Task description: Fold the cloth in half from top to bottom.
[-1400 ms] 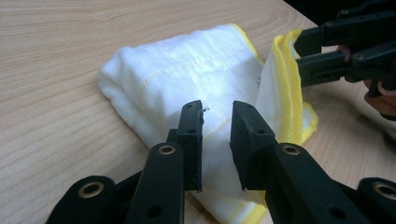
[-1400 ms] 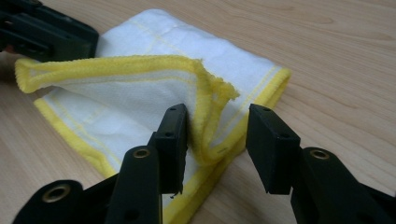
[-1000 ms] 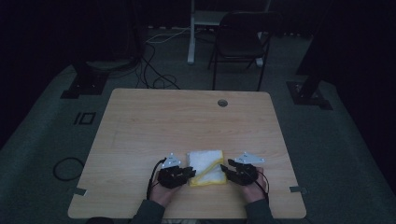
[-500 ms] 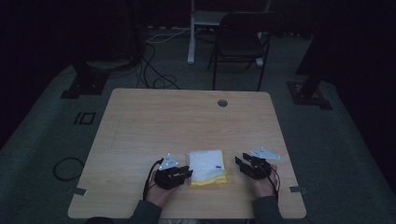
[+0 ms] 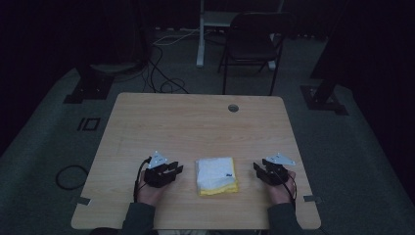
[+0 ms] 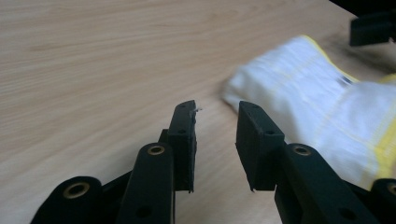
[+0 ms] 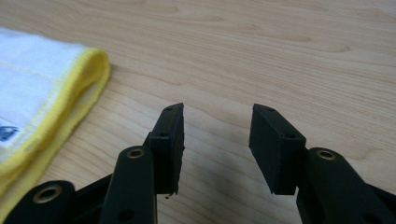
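The left gripper [image 6: 215, 122] has its fingers [image 6: 183, 140] released, with nothing between them but bare wood; they have just been opening wider. A wisp of white lint clings to the tip of one finger. Just beyond the other finger in the left gripper view lies the folded cloth [image 6: 322, 107], white with a yellow edge, close to the tip but not touching it.

The right gripper [image 7: 215, 122] is likewise released, its fingers [image 7: 169, 140] spread over bare wood and grasping nothing. In the right gripper view the cloth [image 7: 42, 93] lies off to one side, its yellow hem rolled over at the fold and a small dark label near the picture's edge, apart from the fingers.

In the high view the cloth [image 5: 216, 175] lies flat as a neat folded square on the near part of the bench [image 5: 195, 122], yellow showing along its near and right edges. The left gripper [image 5: 172, 171] sits near the cloth's left side and the right gripper [image 5: 260, 171] near its right side, each held in a hand [image 5: 149, 193] coming in from the bench's near edge. A round hole [image 5: 233, 107] sits near the far edge of the bench, and a dark chair [image 5: 252, 46] stands on the floor beyond it.
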Action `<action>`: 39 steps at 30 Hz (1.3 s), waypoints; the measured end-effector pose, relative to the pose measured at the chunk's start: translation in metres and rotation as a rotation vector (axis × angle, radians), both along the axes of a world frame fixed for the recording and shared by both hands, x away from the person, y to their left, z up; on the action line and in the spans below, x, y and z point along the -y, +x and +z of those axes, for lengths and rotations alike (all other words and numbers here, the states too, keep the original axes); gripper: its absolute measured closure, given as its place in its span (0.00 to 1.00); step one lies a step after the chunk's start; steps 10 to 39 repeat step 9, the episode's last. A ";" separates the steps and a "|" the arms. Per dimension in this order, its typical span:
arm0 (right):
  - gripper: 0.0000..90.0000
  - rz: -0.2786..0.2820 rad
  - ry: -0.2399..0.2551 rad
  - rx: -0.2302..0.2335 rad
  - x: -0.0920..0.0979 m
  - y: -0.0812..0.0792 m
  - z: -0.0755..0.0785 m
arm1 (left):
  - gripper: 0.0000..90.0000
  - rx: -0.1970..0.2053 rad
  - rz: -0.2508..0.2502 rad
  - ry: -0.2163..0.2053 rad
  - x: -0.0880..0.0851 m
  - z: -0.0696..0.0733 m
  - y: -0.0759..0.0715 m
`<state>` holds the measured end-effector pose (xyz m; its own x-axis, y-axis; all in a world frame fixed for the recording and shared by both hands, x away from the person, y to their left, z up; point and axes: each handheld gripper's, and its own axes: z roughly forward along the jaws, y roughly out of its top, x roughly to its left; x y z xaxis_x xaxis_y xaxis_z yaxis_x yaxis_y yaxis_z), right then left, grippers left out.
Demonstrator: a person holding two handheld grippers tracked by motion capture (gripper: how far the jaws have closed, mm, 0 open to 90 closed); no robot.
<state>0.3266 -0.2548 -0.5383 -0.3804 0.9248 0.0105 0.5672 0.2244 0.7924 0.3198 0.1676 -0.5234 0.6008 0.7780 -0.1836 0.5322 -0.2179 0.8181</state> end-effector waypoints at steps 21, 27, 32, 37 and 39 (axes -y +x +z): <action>0.61 -0.003 -0.001 -0.001 0.002 0.001 0.000 | 0.74 -0.002 0.096 -0.034 -0.032 0.006 0.011; 0.61 -0.003 -0.001 -0.001 0.002 0.001 0.000 | 0.74 -0.002 0.096 -0.034 -0.032 0.006 0.011; 0.61 -0.003 -0.001 -0.001 0.002 0.001 0.000 | 0.74 -0.002 0.096 -0.034 -0.032 0.006 0.011; 0.61 -0.003 -0.001 -0.001 0.002 0.001 0.000 | 0.74 -0.002 0.096 -0.034 -0.032 0.006 0.011; 0.61 -0.003 -0.001 -0.001 0.002 0.001 0.000 | 0.74 -0.002 0.096 -0.034 -0.032 0.006 0.011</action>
